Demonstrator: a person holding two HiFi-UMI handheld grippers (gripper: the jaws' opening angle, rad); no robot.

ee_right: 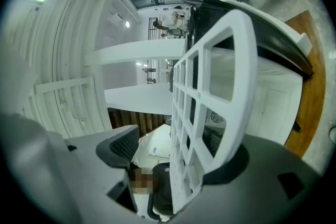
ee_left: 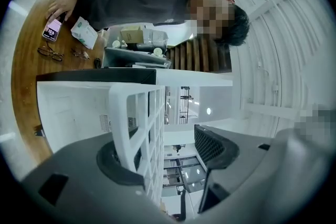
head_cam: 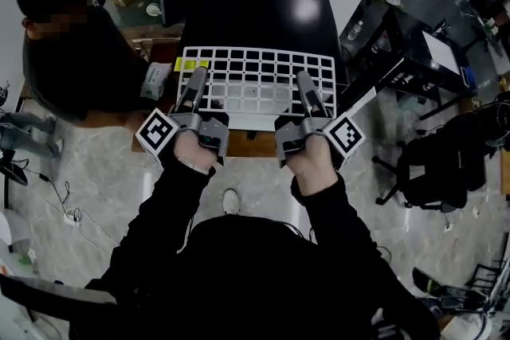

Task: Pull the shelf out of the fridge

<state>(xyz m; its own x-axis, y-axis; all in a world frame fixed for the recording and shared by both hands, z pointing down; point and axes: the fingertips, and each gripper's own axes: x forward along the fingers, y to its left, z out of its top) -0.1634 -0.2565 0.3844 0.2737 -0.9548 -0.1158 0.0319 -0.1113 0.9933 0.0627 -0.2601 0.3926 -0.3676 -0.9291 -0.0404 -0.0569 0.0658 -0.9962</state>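
Note:
A white grid shelf point(head_cam: 255, 82) sticks out level from the small black-topped fridge point(head_cam: 255, 20) towards me. My left gripper point(head_cam: 196, 84) reaches over its front left part and my right gripper point(head_cam: 307, 91) over its front right. In the left gripper view the shelf point(ee_left: 137, 123) lies against one jaw of the left gripper point(ee_left: 168, 149), and the ribbed pad point(ee_left: 212, 144) of the other jaw stands apart from it. The right gripper point(ee_right: 176, 157) is the same: the shelf point(ee_right: 210, 92) rests on one jaw, with a gap to the other pad point(ee_right: 122, 147). Both are open.
A person in dark clothes point(head_cam: 72, 52) sits left of the fridge at a wooden table point(ee_left: 23, 86) with a phone point(ee_left: 51, 31) and glasses point(ee_left: 50, 53). A black office chair point(head_cam: 434, 163) and a dark desk point(head_cam: 430, 52) stand at the right. Cables point(head_cam: 64, 203) lie on the floor.

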